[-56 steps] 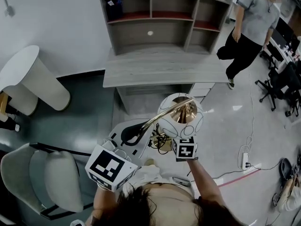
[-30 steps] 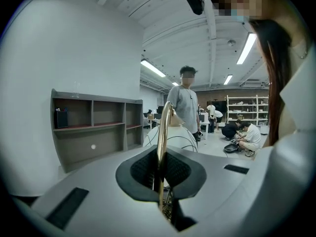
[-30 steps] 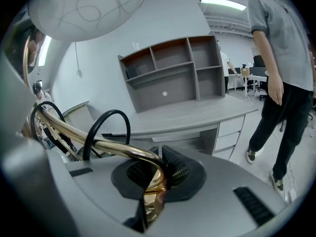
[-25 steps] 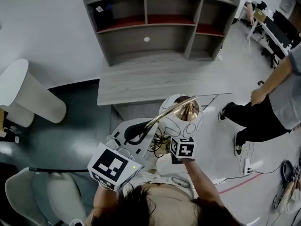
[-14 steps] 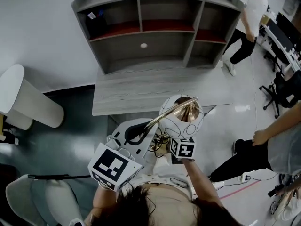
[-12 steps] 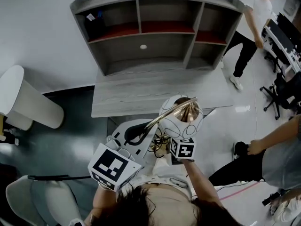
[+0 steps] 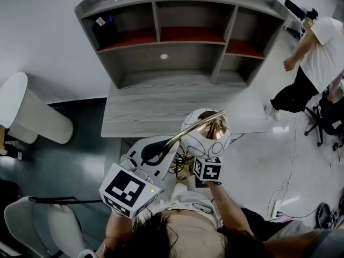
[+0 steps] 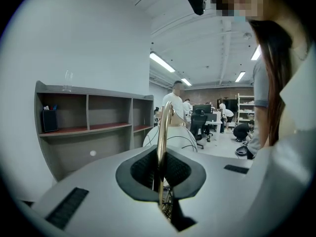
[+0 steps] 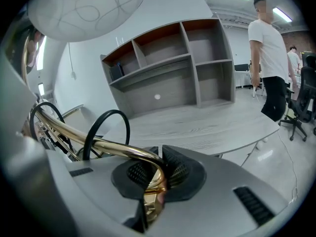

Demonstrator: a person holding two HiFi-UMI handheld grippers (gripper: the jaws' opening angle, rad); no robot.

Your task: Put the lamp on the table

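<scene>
I carry a lamp with a curved brass stem [image 7: 191,128] and a white globe shade [image 7: 207,136] marked with thin black lines. My left gripper [image 7: 157,150] is shut on the brass stem [image 8: 162,147], the stem pinched upright between its black pads. My right gripper [image 7: 206,153] is shut on the stem's bend [image 9: 148,174] near the shade [image 9: 84,9]. The lamp hangs in the air just short of the grey wooden table [image 7: 161,109], at its near edge. A black cord [image 9: 101,127] loops beside the stem.
A grey shelf unit [image 7: 177,34] with red-lined compartments stands on the table's far side against the wall. A white rounded seat [image 7: 27,117] is at left, a grey chair [image 7: 32,219] at lower left. A person [image 7: 312,63] walks at right near office chairs.
The view has closed in on the table, which now sits slightly lower and nearer. Both grippers keep the same hold on the lamp. The people at right have moved about.
</scene>
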